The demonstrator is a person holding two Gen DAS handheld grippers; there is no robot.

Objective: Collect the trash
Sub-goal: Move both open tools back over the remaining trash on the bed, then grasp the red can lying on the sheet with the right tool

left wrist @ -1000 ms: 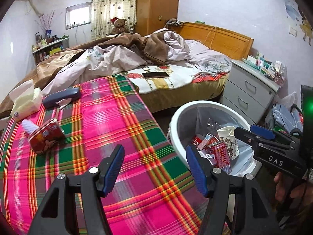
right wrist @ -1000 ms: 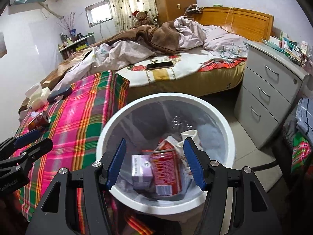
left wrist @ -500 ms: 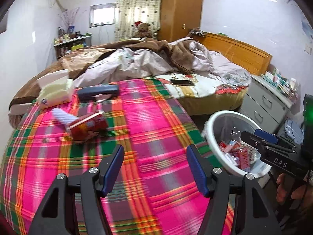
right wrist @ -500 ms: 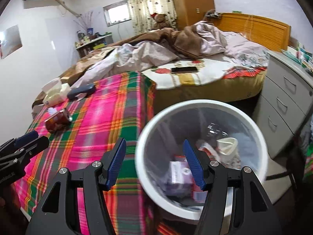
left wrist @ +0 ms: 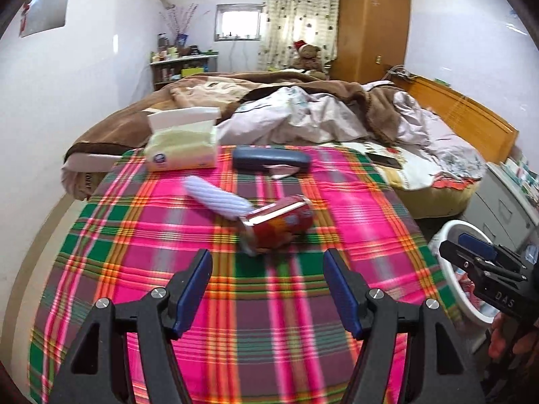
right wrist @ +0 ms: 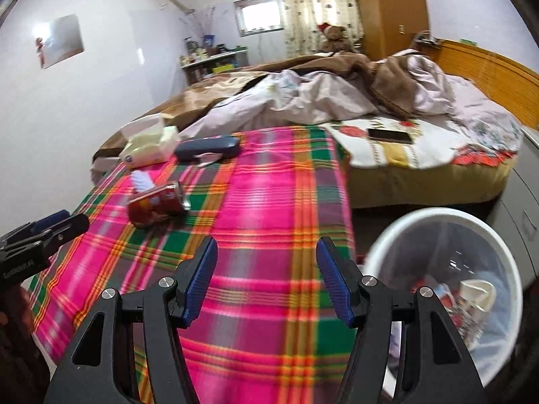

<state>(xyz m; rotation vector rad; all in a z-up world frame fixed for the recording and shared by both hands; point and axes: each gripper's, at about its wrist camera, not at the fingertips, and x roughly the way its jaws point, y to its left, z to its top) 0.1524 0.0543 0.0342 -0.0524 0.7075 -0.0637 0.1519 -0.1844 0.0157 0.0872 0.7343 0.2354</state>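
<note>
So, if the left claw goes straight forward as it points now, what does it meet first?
Most likely the crushed red can lying on the plaid cloth: it sits just ahead, centred between the open left claw fingers. Depth is unclear, so it might pass above the can.

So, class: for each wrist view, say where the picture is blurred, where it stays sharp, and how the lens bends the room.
Left wrist view: the red carton and plaid cloth are smeared by motion, the left gripper stays crisp, and walls bow toward a dark rim. Right wrist view: the cloth is streaked, the white bin soft, the right gripper sharp, the window glares.
</note>
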